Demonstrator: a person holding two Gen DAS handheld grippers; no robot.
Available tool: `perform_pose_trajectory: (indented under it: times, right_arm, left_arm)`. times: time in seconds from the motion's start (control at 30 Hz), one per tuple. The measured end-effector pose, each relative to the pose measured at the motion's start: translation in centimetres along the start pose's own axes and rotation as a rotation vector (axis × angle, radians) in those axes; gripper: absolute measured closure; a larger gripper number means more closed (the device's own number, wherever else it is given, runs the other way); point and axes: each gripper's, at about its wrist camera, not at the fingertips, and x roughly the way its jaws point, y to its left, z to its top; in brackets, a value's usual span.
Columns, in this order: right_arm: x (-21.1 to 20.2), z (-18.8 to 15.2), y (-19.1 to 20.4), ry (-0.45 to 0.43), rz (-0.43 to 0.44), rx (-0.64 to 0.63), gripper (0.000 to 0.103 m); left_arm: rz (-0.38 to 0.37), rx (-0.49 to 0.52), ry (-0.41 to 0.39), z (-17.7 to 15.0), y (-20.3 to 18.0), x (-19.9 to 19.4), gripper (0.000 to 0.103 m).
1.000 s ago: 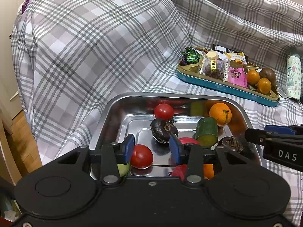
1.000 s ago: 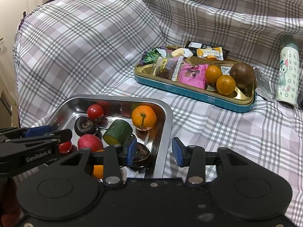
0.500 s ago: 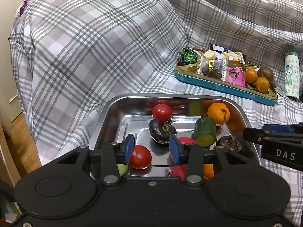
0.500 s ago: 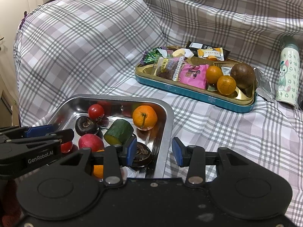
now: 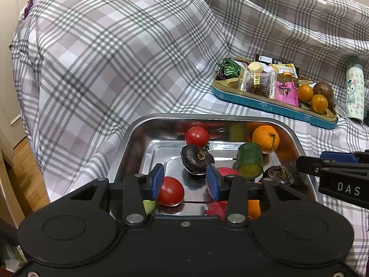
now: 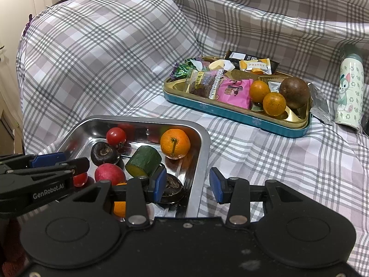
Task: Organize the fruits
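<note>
Two tongs hover open and empty over the steel tray (image 5: 129, 136) on the bed: the left tongs (image 5: 184, 181) nearer, a red tomato (image 5: 171, 191) just below and between them, the right tongs (image 6: 188, 182) astride the tray's rim.

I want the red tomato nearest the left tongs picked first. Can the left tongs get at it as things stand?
Probably yes: the left tongs stand open over the steel tray, the tomato lies beside one pad, nothing on top.
</note>
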Motion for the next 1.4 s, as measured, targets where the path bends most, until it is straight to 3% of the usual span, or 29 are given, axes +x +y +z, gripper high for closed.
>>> perform_pose_trajectory:
  times: [1.4]
  right_arm:
    - [-0.02, -0.8, 0.13, -0.011, -0.033, -0.052, 0.059]
  left_arm:
    - [-0.006, -0.021, -0.015, 0.0, 0.03, -0.53, 0.054]
